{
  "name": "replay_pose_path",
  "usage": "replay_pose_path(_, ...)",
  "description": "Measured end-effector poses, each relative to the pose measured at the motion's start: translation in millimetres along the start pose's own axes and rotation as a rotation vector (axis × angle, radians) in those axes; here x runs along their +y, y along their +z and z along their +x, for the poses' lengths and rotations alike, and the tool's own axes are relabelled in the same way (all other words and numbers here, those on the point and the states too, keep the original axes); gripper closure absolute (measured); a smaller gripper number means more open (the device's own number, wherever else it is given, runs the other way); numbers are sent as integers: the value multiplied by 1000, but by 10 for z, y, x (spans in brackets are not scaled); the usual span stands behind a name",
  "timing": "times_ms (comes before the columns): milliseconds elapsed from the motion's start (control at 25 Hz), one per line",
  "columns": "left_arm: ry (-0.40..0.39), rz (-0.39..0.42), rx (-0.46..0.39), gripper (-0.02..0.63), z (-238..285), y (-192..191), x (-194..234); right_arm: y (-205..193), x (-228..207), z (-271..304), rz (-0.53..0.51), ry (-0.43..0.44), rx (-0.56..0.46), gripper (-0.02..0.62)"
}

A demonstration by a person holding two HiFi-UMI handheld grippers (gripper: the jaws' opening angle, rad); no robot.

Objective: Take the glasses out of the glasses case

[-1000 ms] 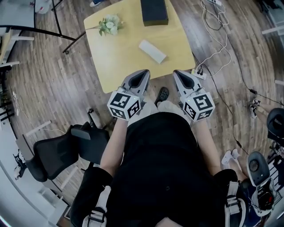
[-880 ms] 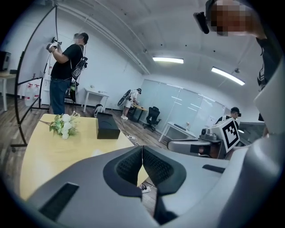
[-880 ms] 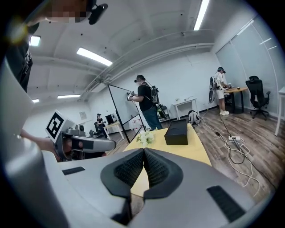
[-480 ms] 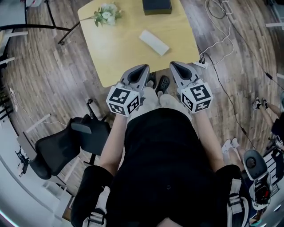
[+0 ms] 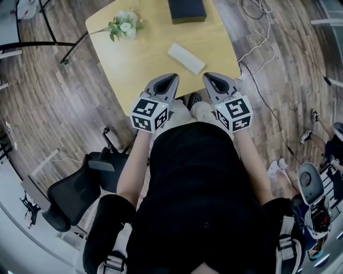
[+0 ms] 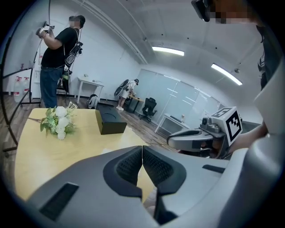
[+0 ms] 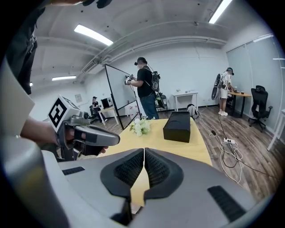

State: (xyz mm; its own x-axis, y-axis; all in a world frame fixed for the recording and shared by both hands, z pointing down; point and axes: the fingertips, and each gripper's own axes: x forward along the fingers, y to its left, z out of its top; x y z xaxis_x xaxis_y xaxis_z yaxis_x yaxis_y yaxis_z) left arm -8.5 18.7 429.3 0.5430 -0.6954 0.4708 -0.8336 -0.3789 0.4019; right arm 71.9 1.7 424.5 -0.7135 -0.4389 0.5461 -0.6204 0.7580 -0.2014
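A white glasses case [image 5: 186,58] lies closed on the yellow table [image 5: 139,64], near its front right part. My left gripper [image 5: 171,80] and right gripper [image 5: 209,78] hover side by side over the table's near edge, just short of the case and apart from it. Both are shut with nothing between the jaws. In the left gripper view the left gripper [image 6: 142,149] has its pads pressed together, and the right gripper [image 6: 196,139] shows at the right. In the right gripper view the right gripper [image 7: 144,151] is likewise shut. Neither gripper view shows the case.
A black box [image 5: 186,10] and a bunch of white flowers [image 5: 124,25] sit at the table's far side. A black office chair [image 5: 80,179] stands at my left. Cables [image 5: 257,48] trail on the floor at the right. A person [image 7: 146,87] stands beyond the table.
Both grippers have moved forward and down together, from in front of the table to over its near edge, and now sit closer to the white case. Their jaws have stayed shut.
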Motion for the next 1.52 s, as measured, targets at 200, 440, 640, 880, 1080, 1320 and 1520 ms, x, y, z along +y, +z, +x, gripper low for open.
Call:
replay_pose_path(200,-48,17,21,583,132,52,279,25,-44,239,8,-52,15,569)
replay_pose_path(440,-107,-28,77,583,261,35,437,39,-108,366,15,-99,35,548)
replay_pose_path(640,-123,-16,116,583,404,-50,480,-30,-218,453,43,-118,54,525)
replay_pose_path(880,-115,-17,157,583,556,-217,546,-184,-286,566,58,-117,75,474)
replay_pose_path(1080,-93,-40,170,583,660,-389,595,-413,-328,719,38,-105,110,417)
replay_pose_path(1320,-99,-41,255,583,839,-732,691,-775,-407,962,-9,-97,198,359)
replay_pose_path(1520,-76,-48,295,583,1010,-918,817,-966,-464,1106,-160,-132,247,308)
